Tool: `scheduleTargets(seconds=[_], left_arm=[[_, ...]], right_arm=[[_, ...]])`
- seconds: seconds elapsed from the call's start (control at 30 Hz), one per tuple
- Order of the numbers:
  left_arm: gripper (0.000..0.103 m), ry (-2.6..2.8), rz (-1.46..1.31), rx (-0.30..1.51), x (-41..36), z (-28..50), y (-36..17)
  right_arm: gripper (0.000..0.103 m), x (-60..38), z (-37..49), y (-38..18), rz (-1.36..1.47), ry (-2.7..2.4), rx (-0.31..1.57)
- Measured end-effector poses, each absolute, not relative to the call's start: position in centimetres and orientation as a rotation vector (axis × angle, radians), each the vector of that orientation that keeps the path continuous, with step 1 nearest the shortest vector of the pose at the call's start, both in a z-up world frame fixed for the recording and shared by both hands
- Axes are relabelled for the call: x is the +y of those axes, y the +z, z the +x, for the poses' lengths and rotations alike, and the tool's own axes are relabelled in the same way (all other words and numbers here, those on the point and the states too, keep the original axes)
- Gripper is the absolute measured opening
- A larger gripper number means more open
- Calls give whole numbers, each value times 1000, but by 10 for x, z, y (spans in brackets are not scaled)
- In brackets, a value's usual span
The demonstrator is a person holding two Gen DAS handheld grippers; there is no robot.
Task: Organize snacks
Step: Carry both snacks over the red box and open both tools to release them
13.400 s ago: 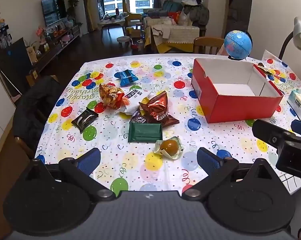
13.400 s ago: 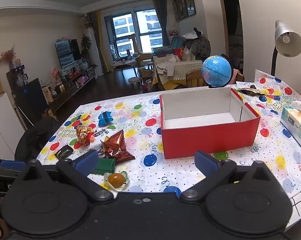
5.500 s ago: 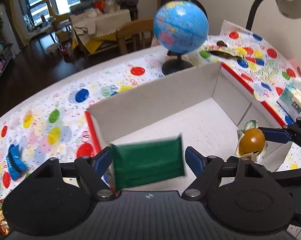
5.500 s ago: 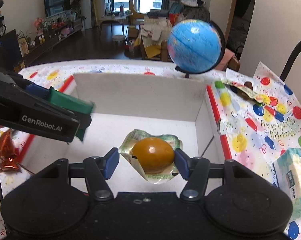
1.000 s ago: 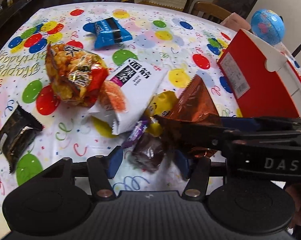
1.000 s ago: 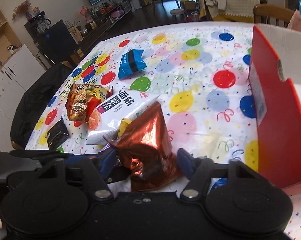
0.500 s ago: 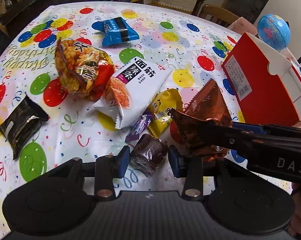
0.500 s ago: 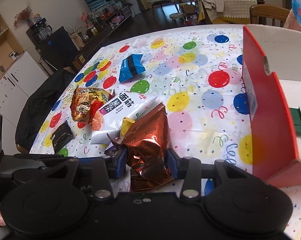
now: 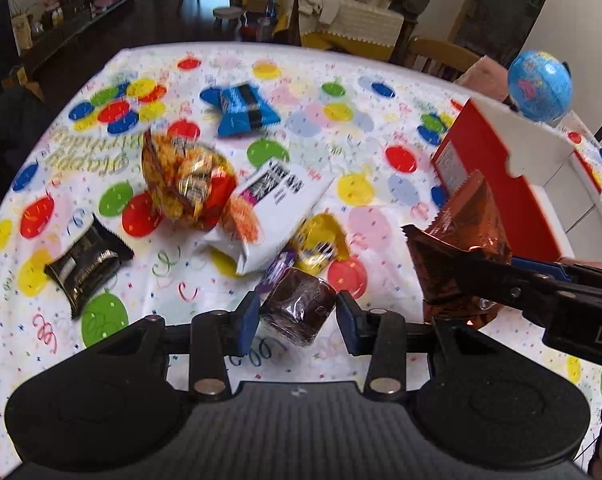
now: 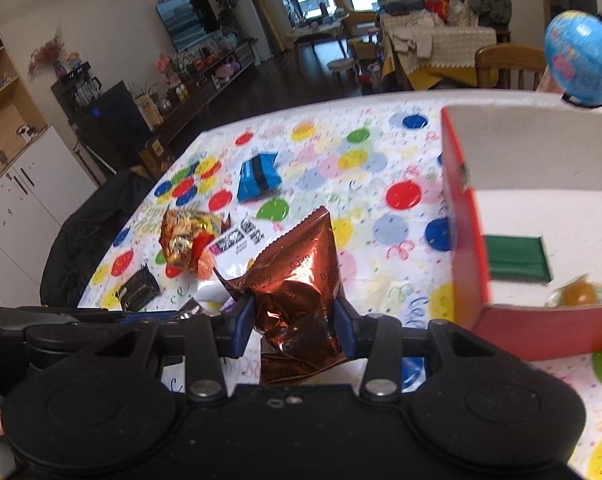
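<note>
Left wrist view, compared with one second ago: the left gripper was then open around the brown cake on the tablecloth; now its blue pads press the cake from both sides and the cake is lifted clear of the cloth. The right gripper was also open around the copper bag; now it is closed on the bag and the bag is off the table. In this view the bag hangs at the right, in front of the red box, with the black right gripper crossing it.

The cake sits between the left fingertips, a little tilted, in the middle of the jaws. The bag stands upright between the right pads, gripped at its lower half, with its top edge above the fingers and its bottom under them.

The cake is small, dark brown and round, in a clear shiny wrapper. The bag is crumpled copper foil with a serrated top edge and small letters on it.

On the cloth are an orange bag, a white pack, a yellow pack, a blue pack and a black pack. In the box lie a green pack and an egg.
</note>
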State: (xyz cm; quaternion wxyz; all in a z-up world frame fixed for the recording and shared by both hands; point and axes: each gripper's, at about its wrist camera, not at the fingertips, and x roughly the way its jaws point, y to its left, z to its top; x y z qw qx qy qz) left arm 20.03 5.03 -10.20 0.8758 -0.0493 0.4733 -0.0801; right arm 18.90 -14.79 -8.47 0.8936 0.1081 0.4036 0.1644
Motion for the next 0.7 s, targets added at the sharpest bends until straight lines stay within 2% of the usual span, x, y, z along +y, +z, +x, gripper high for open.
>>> scheduleTargets(seconds=[0.7], left_arm=[[41,-312,11,817,-38,194,-20]], right_arm=[[41,-233,165,-32,229,189,686]])
